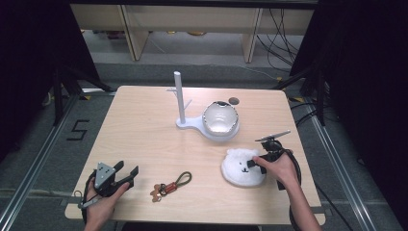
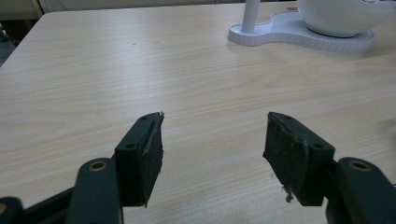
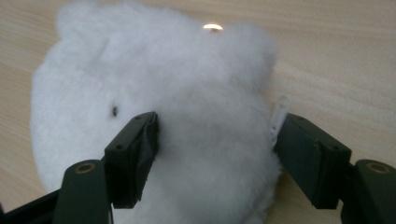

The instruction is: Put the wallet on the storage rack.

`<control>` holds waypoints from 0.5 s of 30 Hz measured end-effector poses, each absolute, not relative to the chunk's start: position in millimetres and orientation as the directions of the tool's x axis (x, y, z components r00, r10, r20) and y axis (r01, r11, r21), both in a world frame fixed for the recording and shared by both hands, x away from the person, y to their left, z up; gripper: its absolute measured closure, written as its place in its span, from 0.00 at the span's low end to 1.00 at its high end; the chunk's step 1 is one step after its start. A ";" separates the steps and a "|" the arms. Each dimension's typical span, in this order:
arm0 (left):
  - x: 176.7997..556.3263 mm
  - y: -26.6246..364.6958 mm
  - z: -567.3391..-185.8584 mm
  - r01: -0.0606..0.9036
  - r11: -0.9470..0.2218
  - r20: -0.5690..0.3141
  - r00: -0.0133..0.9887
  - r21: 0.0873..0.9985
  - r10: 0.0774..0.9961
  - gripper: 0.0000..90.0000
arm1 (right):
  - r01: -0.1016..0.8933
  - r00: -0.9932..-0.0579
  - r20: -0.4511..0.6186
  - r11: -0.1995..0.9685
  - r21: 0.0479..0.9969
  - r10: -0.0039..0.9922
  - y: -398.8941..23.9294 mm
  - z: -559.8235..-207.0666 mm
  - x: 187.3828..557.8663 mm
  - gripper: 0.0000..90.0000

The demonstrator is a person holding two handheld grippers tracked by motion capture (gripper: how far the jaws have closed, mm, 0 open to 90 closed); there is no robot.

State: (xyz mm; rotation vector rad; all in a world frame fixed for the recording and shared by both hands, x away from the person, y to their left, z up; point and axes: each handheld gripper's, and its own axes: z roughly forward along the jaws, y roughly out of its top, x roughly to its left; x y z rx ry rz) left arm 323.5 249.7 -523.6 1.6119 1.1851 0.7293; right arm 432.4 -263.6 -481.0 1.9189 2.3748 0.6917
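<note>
A white fluffy bear-face plush (image 1: 239, 169) lies on the wooden table (image 1: 144, 125) at the front right. My right gripper (image 1: 253, 164) reaches onto it from the right. In the right gripper view the plush (image 3: 163, 70) sits between the jaws, and that gripper (image 3: 217, 123) is open, with the pads (image 3: 140, 144) at the fur's sides. A small clear tag (image 3: 279, 114) sticks out by the right jaw. My left gripper (image 1: 127, 168) rests at the front left corner, open with bare table between its jaws (image 2: 215, 121).
A white stand (image 1: 180, 98) with an upright post and a white bowl (image 1: 220, 118) on its base stands at the table's middle back; both appear in the left gripper view, stand (image 2: 280, 33), bowl (image 2: 341, 16). A keychain (image 1: 171, 185) with a brown loop lies front centre.
</note>
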 end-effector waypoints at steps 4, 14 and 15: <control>323.4 249.6 -523.6 0.353 -0.061 -0.070 0.348 0.934 0.935 0.41 | 0.924 -0.262 0.273 0.160 0.347 0.926 -262.4 -480.0 431.7 0.40; 322.7 250.7 -523.7 0.355 -0.054 -0.077 0.343 0.933 0.936 0.41 | 0.926 -0.279 0.253 0.190 0.325 0.927 -262.0 -479.3 434.3 0.75; 322.6 250.7 -523.6 0.355 -0.054 -0.076 0.343 0.933 0.936 0.41 | 0.938 -0.247 0.267 0.161 0.306 0.932 -259.5 -477.2 432.4 0.78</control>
